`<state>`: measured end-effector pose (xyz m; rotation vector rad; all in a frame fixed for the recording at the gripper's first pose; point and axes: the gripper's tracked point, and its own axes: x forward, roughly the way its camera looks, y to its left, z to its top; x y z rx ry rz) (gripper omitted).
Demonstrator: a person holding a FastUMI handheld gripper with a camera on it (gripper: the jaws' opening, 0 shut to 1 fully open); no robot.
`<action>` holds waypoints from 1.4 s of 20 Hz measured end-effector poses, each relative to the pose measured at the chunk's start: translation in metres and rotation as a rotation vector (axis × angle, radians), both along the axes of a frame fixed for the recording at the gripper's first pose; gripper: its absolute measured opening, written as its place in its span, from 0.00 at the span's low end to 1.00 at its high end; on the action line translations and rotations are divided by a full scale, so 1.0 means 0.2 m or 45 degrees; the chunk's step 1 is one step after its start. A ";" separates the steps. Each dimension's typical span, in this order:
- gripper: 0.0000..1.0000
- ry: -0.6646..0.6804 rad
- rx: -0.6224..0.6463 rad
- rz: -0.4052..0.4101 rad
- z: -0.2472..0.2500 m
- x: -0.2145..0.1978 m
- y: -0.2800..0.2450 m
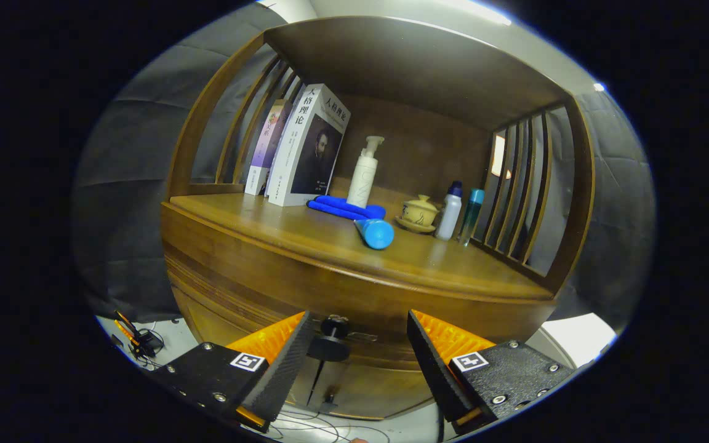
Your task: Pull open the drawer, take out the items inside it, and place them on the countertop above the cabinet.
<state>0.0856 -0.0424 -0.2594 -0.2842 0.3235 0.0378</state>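
Note:
A wooden cabinet has a shut drawer front with a dark round knob. My gripper is open; the knob sits between its fingertips, nearer the left finger, with neither pad pressing on it. Above lies the countertop. On it a blue cylinder lies on its side near the front edge. What the drawer holds is hidden.
On the countertop stand books at the back left, a white pump bottle on a folded blue cloth, a lidded teacup, a white bottle and a teal bottle. Slatted sides and a shelf roof enclose it. Cables lie on the floor.

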 end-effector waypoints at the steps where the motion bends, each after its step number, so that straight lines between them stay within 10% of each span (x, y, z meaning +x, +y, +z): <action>1: 0.95 -0.036 -0.002 0.033 0.09 0.00 0.02; 5: 0.95 -0.158 -0.025 0.146 0.48 0.00 0.11; 13: 0.95 -0.213 0.014 0.021 1.02 -0.13 0.01; 28: 0.95 -0.340 0.183 -0.173 1.41 -0.47 -0.25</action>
